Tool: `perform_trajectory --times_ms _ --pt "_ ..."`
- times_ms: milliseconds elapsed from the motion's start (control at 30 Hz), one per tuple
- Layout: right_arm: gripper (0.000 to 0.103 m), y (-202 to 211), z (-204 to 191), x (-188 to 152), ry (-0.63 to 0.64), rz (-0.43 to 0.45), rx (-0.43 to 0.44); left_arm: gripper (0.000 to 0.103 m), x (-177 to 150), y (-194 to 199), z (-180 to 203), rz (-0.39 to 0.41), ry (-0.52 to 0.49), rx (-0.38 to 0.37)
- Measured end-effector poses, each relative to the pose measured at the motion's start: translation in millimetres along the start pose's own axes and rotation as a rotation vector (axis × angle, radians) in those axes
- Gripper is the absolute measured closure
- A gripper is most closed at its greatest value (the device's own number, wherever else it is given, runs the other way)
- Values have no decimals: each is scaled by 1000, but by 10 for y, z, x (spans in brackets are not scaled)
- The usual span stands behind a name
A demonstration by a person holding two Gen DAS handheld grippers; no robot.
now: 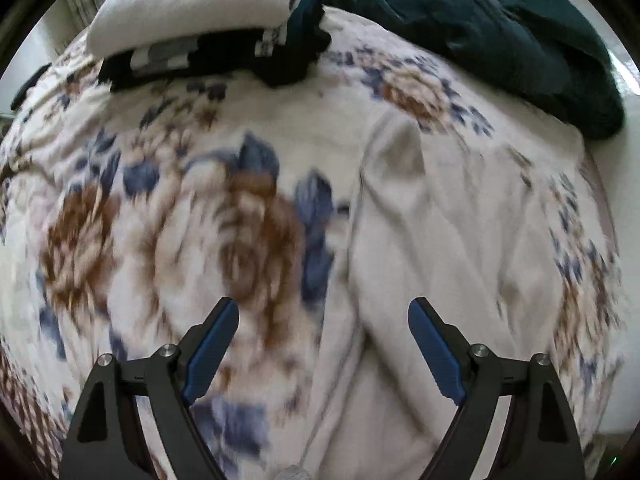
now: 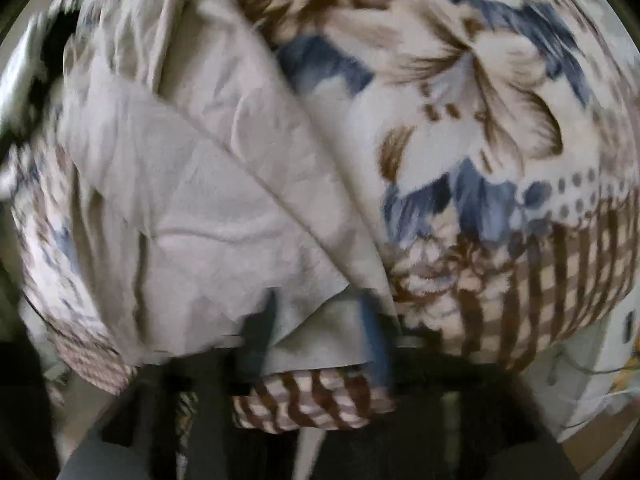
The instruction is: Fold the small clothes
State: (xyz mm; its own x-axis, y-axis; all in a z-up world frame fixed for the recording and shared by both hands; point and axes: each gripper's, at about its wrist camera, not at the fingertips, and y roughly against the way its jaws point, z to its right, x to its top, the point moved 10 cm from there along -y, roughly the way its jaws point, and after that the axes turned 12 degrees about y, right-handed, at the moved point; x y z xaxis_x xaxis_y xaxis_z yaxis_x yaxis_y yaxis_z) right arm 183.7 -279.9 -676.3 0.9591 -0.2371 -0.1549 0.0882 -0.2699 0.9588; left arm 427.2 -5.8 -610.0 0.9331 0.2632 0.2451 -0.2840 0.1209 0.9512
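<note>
The floral blanket (image 1: 168, 208) covers the bed, with a stack of folded clothes (image 1: 192, 12) at its far edge beside a dark green garment (image 1: 500, 28). A cream garment (image 1: 440, 240) lies mid-bed. The left claw (image 1: 323, 312) hangs released above it. The right claw (image 2: 316, 320) appears clenched on the cream cloth's hem, though blur hides detail. Best to carry that hem across evenly, keeping tension so the crease stays straight.

beige garment (image 2: 192, 208) on floral blanket (image 2: 480, 100)
</note>
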Motion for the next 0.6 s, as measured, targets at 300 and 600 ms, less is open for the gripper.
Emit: perform_trajectory --times_ms 300,600 --pt "42 12 568 -109 -96 8 128 17 -1805 182 -608 -294 -62 -7" --pt "95 -33 673 -279 -82 51 201 100 -2262 164 -761 -325 72 -75"
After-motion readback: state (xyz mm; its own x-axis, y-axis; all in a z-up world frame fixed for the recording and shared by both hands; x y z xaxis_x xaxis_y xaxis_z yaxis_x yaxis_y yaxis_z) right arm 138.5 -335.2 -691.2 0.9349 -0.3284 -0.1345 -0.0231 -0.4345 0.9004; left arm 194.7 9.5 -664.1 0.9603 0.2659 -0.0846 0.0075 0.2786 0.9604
